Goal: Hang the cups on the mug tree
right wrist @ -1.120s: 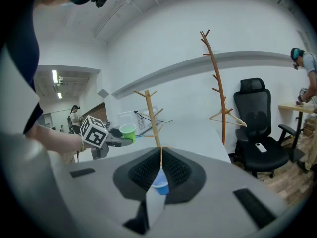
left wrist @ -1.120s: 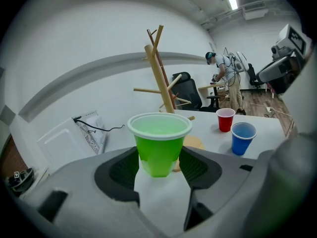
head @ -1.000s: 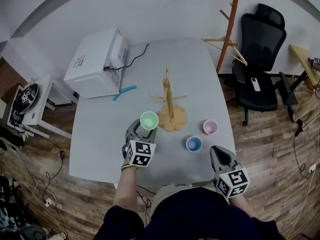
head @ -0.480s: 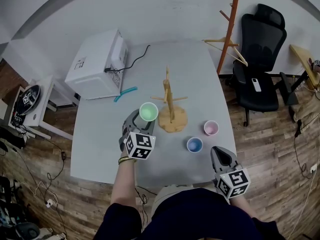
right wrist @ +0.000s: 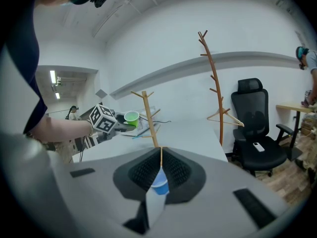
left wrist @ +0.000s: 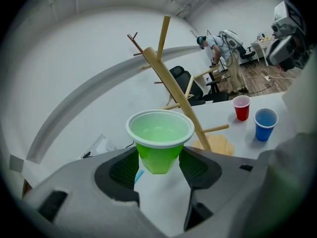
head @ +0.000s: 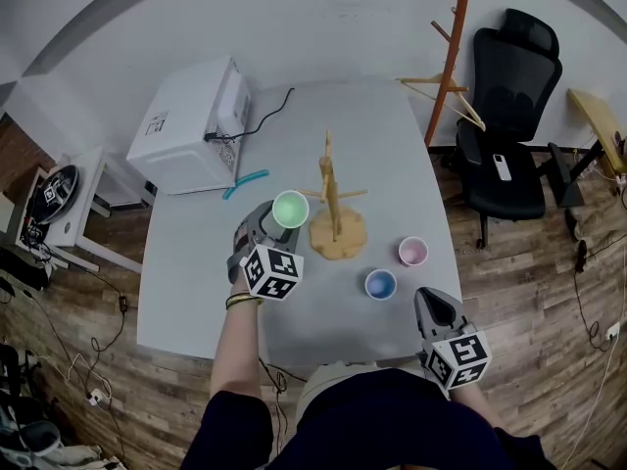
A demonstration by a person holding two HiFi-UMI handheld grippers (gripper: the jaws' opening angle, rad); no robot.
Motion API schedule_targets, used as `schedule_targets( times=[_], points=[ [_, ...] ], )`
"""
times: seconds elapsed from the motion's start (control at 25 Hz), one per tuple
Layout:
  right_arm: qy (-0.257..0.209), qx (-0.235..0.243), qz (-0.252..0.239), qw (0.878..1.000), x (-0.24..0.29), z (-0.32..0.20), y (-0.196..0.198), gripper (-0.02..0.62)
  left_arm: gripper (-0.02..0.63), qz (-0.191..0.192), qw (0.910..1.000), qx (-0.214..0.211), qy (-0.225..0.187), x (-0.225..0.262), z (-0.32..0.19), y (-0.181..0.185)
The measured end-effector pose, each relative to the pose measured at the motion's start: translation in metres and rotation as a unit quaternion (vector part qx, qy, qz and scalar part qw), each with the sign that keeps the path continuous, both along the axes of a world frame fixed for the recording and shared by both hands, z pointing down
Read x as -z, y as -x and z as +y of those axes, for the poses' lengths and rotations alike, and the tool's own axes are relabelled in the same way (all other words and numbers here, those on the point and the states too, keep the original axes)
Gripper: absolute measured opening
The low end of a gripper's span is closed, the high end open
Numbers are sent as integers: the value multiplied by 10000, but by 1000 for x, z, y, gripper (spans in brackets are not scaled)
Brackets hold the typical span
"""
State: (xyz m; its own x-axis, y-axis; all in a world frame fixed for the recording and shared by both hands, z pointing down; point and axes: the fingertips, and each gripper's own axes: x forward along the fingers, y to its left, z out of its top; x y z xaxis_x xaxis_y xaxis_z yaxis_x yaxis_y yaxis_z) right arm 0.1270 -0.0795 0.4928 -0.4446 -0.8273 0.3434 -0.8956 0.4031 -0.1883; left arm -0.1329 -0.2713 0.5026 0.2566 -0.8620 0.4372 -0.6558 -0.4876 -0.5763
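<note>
The wooden mug tree stands mid-table, with bare pegs. My left gripper is shut on a green cup, held upright and off the table just left of the tree. In the left gripper view both pads press the green cup's lower body, with the tree right behind it. A blue cup and a pink cup stand on the table right of the tree's base. My right gripper hovers at the near right edge, shut and empty; past its closed jaws a sliver of the blue cup shows.
A white boxy appliance with a black cable sits at the table's far left, a teal tool beside it. A wooden coat stand and a black office chair stand past the table's right side. Another person works far off.
My left gripper has carried the green cup up and farther from me, along the tree's left side, rolling a little. The right gripper and the other cups have stayed put.
</note>
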Motion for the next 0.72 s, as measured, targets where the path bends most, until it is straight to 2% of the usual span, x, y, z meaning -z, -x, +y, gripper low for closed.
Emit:
schedule_targets(
  times=[0.36,0.72],
  points=[
    [-73,-20,2,10000,-1,-1,-2,31,268,-57,9999,67,102,-8,3,7],
    [-38,-42,6,10000,-3,1,-4,31,268,-177,9998,23,-40,5,-10,4]
  ],
)
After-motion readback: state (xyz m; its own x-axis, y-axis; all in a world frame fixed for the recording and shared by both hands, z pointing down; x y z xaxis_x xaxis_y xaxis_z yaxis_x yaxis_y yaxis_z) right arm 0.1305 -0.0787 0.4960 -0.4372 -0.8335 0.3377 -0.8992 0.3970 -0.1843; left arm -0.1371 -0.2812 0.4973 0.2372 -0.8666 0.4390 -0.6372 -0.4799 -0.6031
